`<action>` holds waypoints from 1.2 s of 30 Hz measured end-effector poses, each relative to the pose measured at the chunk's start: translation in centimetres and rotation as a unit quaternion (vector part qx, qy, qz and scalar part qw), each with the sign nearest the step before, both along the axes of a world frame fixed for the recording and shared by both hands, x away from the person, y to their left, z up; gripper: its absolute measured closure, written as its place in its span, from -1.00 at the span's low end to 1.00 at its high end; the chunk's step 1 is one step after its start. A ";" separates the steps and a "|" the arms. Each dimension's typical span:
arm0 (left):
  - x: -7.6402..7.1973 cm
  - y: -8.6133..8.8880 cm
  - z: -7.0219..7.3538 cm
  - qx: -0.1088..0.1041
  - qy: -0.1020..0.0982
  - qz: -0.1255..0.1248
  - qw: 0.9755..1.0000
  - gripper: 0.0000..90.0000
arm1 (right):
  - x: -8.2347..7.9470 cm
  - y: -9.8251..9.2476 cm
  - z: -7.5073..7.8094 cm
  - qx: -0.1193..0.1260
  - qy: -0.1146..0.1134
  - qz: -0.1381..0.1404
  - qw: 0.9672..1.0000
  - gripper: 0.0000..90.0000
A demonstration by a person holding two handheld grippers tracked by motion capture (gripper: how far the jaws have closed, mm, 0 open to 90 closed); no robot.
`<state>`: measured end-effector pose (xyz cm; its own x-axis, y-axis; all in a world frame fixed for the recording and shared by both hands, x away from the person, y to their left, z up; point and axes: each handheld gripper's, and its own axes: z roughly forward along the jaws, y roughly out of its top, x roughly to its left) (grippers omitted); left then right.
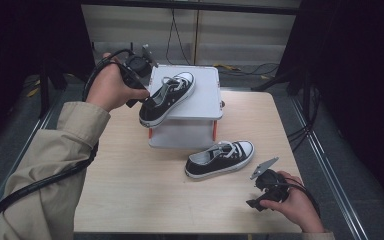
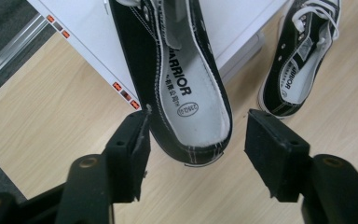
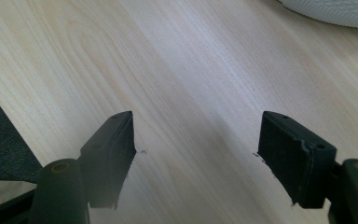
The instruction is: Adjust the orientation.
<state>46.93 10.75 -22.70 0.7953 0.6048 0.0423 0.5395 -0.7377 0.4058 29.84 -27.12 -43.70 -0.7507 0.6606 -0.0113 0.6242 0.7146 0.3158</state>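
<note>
Resting on a white box point(image 1: 200, 95), its heel overhanging the box's near left edge, a black sneaker point(image 1: 167, 97) lies with that heel between the spread jaws of the left gripper point(image 2: 193, 140), pads clear of it. A second sneaker point(image 1: 220, 158) lies on the table point(image 1: 130, 190). The right gripper point(image 3: 196, 140) hovers, jaws apart, over bare wood.

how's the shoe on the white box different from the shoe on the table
The shoe on the white box sits raised, its heel hanging over the box edge; the shoe on the table lies flat on the wood. The boxed one's heel lies between the left hand-held gripper's open jaws; the other lies untouched. Both are black, white-laced sneakers.
</note>
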 end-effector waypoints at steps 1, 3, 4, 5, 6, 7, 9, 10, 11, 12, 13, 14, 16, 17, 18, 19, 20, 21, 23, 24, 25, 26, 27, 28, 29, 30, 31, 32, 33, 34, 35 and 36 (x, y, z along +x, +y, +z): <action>0.0 0.0 -0.1 0.008 -0.001 -0.003 1.000 -0.16 | 0.0 0.0 0.0 -0.001 0.000 0.001 1.000 -0.40; -0.1 -0.2 -0.7 0.014 -0.002 -0.008 1.000 -0.19 | 0.0 0.1 -0.1 -0.001 0.003 0.001 1.000 -0.40; -0.1 -0.2 -0.9 0.014 -0.003 -0.007 1.000 -0.21 | 0.0 0.1 -0.2 -0.002 0.003 0.003 1.000 -0.40; -0.1 -0.3 -1.3 0.015 -0.004 -0.005 1.000 -0.24 | 0.0 0.1 -0.2 -0.002 0.003 0.003 1.000 -0.40; 0.0 -0.3 -1.6 0.015 -0.001 -0.001 1.000 -0.29 | 0.0 0.1 -0.2 -0.002 0.004 0.004 1.000 -0.40; 0.0 -0.4 -2.1 0.012 0.003 0.000 1.000 -0.33 | 0.0 0.1 -0.2 -0.001 0.004 0.003 1.000 -0.40; 0.2 -0.6 -2.8 0.006 0.009 -0.003 1.000 -0.36 | 0.0 0.0 -0.2 -0.001 0.004 0.003 1.000 -0.40; 0.2 -0.7 -3.1 0.008 0.006 -0.005 1.000 -0.35 | 0.0 0.0 -0.2 -0.002 0.002 0.001 1.000 -0.40; 0.3 -0.8 -3.2 0.006 0.003 -0.009 1.000 -0.34 | 0.0 -0.1 -0.1 -0.001 0.001 0.000 1.000 -0.40; 0.3 -1.0 -3.1 0.005 -0.002 -0.011 1.000 -0.32 | 0.0 -0.1 -0.1 -0.002 0.002 -0.001 1.000 -0.40; 0.2 -1.1 -3.0 0.005 -0.004 -0.014 1.000 -0.32 | 0.0 -0.1 -0.1 -0.001 -0.001 0.003 1.000 -0.40; 0.1 -1.3 -2.6 0.004 -0.009 -0.021 1.000 -0.32 | 0.0 -0.1 0.0 0.000 0.000 0.000 1.000 -0.40; -0.1 -1.5 -1.7 0.003 -0.018 -0.031 0.999 -0.31 | 0.0 -0.1 0.0 -0.001 -0.001 0.002 1.000 -0.40; -0.3 -1.6 -1.2 0.001 -0.026 -0.036 0.999 -0.28 | 0.0 -0.2 0.0 -0.001 -0.001 0.002 1.000 -0.40; -0.5 -1.8 -0.8 0.001 -0.030 -0.041 0.999 -0.26 | 0.0 -0.2 -0.1 0.000 0.001 0.001 1.000 -0.40; -0.6 -2.1 -0.4 0.003 -0.029 -0.045 0.999 -0.25 | 0.0 -0.1 -0.1 0.001 0.003 0.000 1.000 -0.40; -0.8 -2.4 -0.2 0.005 -0.029 -0.053 0.998 -0.23 | 0.0 -0.1 -0.2 -0.001 0.003 0.002 1.000 -0.40; -0.9 -2.7 -0.2 0.008 -0.029 -0.064 0.997 -0.21 | 0.0 -0.1 -0.2 -0.001 0.005 0.002 1.000 -0.40; -0.7 -3.1 -0.7 0.020 -0.028 -0.073 0.997 -0.14 | 0.0 0.0 -0.2 -0.002 0.005 0.002 1.000 -0.40; -0.5 -3.2 -1.1 0.027 -0.026 -0.074 0.997 -0.14 | 0.0 0.0 -0.2 -0.001 0.004 0.005 1.000 -0.40; -0.3 -3.2 -1.5 0.034 -0.026 -0.074 0.996 -0.12 | 0.0 0.1 -0.1 0.000 0.004 0.004 1.000 -0.40; -0.1 -3.3 -1.9 0.037 -0.024 -0.076 0.996 -0.09 | 0.0 0.1 -0.1 0.000 0.003 0.005 1.000 -0.40; 0.1 -3.3 -2.3 0.043 -0.019 -0.079 0.996 -0.06 | 0.0 0.0 0.0 0.000 0.001 0.005 1.000 -0.40; 0.3 -3.3 -2.8 0.047 -0.014 -0.082 0.995 -0.02 | 0.0 0.0 0.0 0.002 0.000 0.005 1.000 -0.40; 0.4 -3.4 -3.1 0.053 -0.010 -0.083 0.995 0.04 | 0.0 0.0 0.0 0.002 0.000 0.003 1.000 -0.40; 0.4 -3.4 -3.1 0.053 -0.010 -0.083 0.995 0.09 | 0.0 0.0 0.0 0.002 0.000 0.003 1.000 -0.40; 0.7 -3.5 -3.7 0.066 0.000 -0.084 0.994 0.17 | 0.1 -0.2 -0.1 0.002 0.002 0.001 1.000 -0.40; 0.8 -3.6 -3.9 0.072 0.010 -0.084 0.994 0.28 | 0.1 -0.2 -0.1 0.002 0.003 0.000 1.000 -0.40; 1.0 -3.7 -4.0 0.072 0.018 -0.087 0.993 0.34 | 0.1 -0.2 -0.2 0.001 0.004 0.001 1.000 -0.40; 1.0 -3.7 -4.0 0.072 0.018 -0.087 0.993 0.40 | 0.1 -0.3 -0.3 0.001 0.005 0.000 1.000 -0.40; 1.1 -4.1 -4.1 0.071 0.039 -0.089 0.993 0.56 | 0.1 -0.2 -0.3 0.001 0.006 -0.001 1.000 -0.40; 1.1 -4.3 -4.1 0.079 0.044 -0.090 0.992 0.60 | 0.2 -0.2 -0.3 0.000 0.005 0.000 1.000 -0.40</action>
